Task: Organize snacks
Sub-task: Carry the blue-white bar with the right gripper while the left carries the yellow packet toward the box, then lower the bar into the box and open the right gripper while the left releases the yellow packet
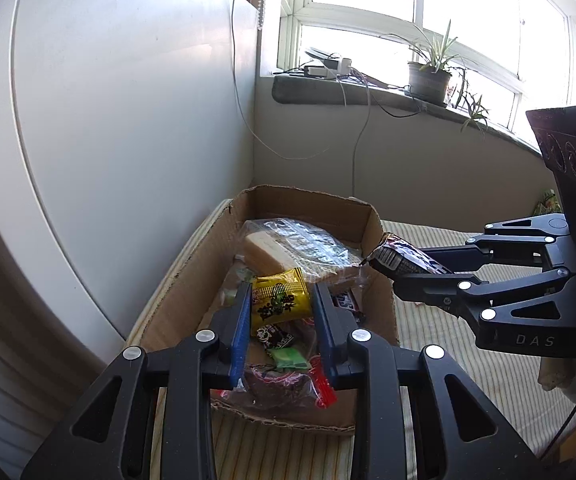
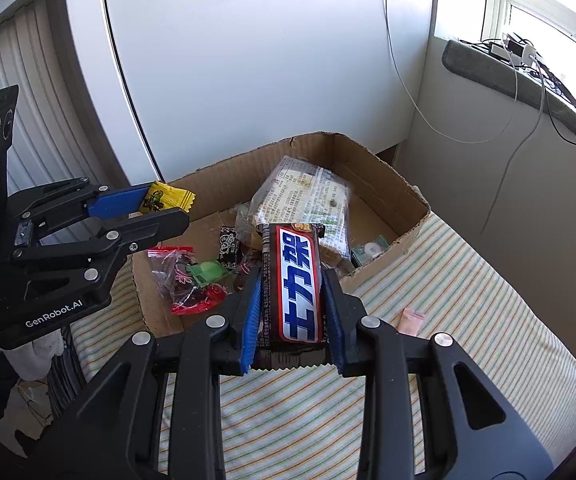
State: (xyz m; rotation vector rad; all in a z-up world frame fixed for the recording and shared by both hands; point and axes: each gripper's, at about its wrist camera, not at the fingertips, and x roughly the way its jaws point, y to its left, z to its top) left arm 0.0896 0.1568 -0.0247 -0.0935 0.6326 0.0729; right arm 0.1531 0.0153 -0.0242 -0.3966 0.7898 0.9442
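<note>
1. Left claw [image 1: 279,300]: clenched on small yellow foil snack packet w/ black print [image 1: 281,300]. Packet sits between the blue pads, upper end poking past the tips toward 12 o'clock. Held above open brown cardboard box [image 1: 372,224], not touching contents.

2. Right claw [image 2: 292,280]: clenched on long dark-brown chocolate bar w/ blue-and-white lettering [image 2: 298,280]. Bar lies lengthwise along the fingers, far end at 12 o'clock over box near wall, crimped near end at 6 o'clock by claw base. In left wrist view same bar enters from 3 o'clock, tip just at box's right wall.

3. Box contents: clear-wrapped pale biscuit pack [image 2: 304,196] toward 12 o'clock; clear bag w/ red trim [image 2: 179,276] at 9 o'clock of bar; small green packet [image 2: 205,272] beside it; small black packet w/ white print [image 2: 229,246] just behind.

4. Box stands on striped cloth surface [image 2: 448,280]. Small pink sachet [image 2: 410,320] lies on cloth at 3 o'clock of right claw, outside box.

5. Obscured: box floor beneath bar & left claw hidden. Item at box's right corner under biscuit pack, greenish, can't ID. Biscuit label print unreadable. Box near edge partly cut off by claw links.
</note>
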